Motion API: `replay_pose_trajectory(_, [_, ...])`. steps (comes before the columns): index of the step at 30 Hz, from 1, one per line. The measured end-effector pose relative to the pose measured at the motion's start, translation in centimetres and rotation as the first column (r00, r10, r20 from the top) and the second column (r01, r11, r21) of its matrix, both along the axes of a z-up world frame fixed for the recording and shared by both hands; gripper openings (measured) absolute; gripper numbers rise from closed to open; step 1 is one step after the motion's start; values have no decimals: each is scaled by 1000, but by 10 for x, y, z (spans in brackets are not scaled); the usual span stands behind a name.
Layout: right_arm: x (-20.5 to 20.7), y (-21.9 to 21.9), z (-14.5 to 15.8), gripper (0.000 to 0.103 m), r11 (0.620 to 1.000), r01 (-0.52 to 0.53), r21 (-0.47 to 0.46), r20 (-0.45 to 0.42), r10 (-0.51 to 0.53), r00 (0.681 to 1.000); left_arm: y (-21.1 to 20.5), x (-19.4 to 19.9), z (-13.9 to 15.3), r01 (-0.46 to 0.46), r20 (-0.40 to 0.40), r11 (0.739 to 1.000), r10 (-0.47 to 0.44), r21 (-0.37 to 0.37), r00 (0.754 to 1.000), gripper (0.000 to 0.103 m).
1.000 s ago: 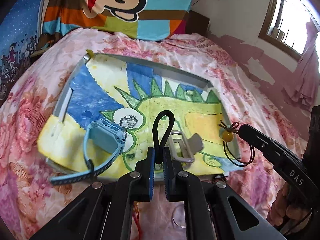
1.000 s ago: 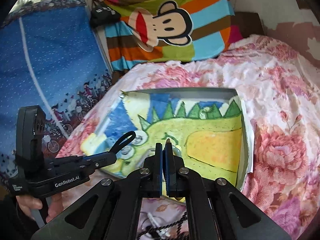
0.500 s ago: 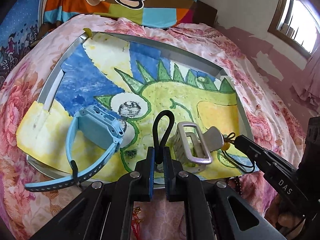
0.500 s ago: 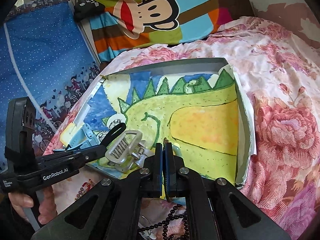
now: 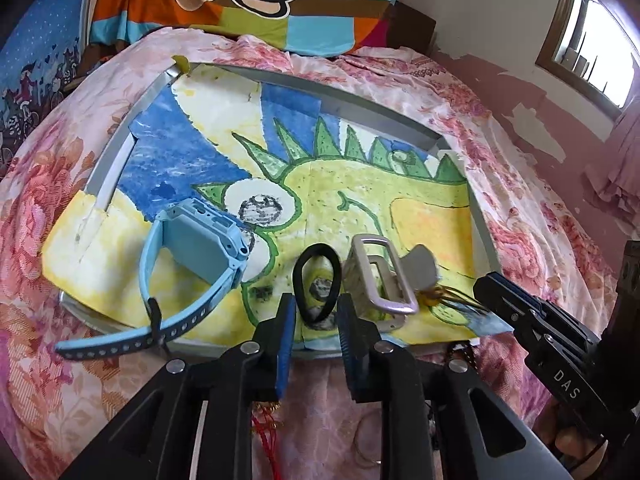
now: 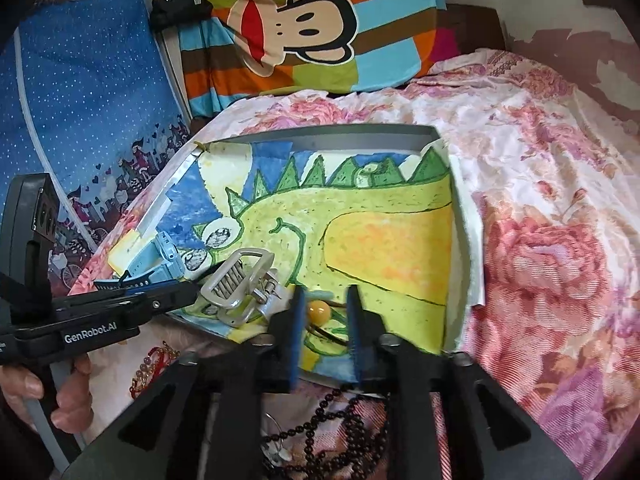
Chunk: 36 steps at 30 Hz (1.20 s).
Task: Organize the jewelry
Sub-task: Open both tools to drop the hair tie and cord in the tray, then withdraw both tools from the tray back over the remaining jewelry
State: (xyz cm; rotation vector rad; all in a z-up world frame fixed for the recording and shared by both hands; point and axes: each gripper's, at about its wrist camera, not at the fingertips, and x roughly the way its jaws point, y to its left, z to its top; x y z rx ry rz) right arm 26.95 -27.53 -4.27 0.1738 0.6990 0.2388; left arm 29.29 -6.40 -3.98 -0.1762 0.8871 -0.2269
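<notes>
The black hair tie lies on the near edge of the tray, on the dinosaur drawing that lines it, just ahead of the left gripper. That gripper's jaws stand spread, one on each side of the loop's near end, not pinching it. By its look the tie is soft, light and springy; a pinch across the band at its near end would likely hold best, though it may twist or flick out as the jaws close.

To its right lies the amber-bead cord necklace, its bead between the spread jaws of the right gripper, which grips nothing. The cord is thin and limp and the bead round and probably slippery, so I would take the cord beside the bead.

Between the two sits a silver hair claw clip, stiff and easy to hold by its frame. At the tray's left is a light-blue smartwatch, its strap overhanging the rim.

The tray rests on a floral bedspread. Only the right view shows the dark beaded string, the red-and-gold bracelet off the tray, and the bead clearly; the left view shows the tie's whole loop.
</notes>
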Motion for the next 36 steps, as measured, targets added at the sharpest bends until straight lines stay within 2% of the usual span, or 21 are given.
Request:
replay_pose_trajectory(1, [-4, -2, 3, 31, 1000, 6, -4, 10, -6, 1000, 0, -4, 2, 0, 7, 1000, 0, 1, 1000, 23])
replay_pose_trajectory(4, [-17, -8, 11, 33, 1000, 20, -14, 33, -20, 999, 2, -15, 9, 0, 29, 1000, 0, -1, 1000, 32])
replay_pose_trajectory(6, [-27, -11, 17, 35, 999, 28, -25, 51, -27, 998, 5, -26, 15, -16, 53, 1000, 17, -12, 998, 55])
replay_pose_trajectory(8, [-39, -13, 25, 46, 999, 35, -33, 76, -32, 997, 10, -38, 23, -43, 91, 999, 45, -28, 995, 66])
replay_pose_trajectory(10, [-51, -14, 33, 51, 998, 42, -41, 103, -38, 994, 15, -51, 31, -51, 121, 998, 56, -40, 991, 69])
replay_pose_trajectory(15, [-82, -18, 53, 74, 998, 59, -37, 168, -52, 984, 24, -83, 49, -86, 193, 995, 94, -49, 977, 91])
replay_pose_trajectory(18, [-102, -17, 65, 86, 997, 64, -51, 213, -51, 976, 28, -104, 62, -97, 245, 994, 107, -52, 964, 99])
replay_pose_trajectory(20, [-115, -15, 72, 97, 996, 64, -62, 244, -48, 969, 29, -118, 70, -95, 274, 994, 106, -53, 956, 101])
replay_pose_trajectory(23, [-139, -13, 82, 100, 995, 70, -77, 294, -44, 955, 31, -138, 80, -89, 312, 995, 100, -49, 945, 102])
replay_pose_trajectory(27, [-168, -14, 94, 101, 994, 78, -73, 324, -50, 945, 31, -166, 91, -90, 357, 996, 94, -28, 929, 103])
replay_pose_trajectory(32, [-201, -16, 104, 101, 995, 82, -64, 322, -57, 945, 34, -200, 95, -99, 396, 995, 90, 2, 914, 103])
replay_pose_trajectory(36, [-224, -19, 105, 101, 995, 85, -60, 311, -63, 948, 35, -225, 96, -106, 402, 994, 94, 7, 911, 103])
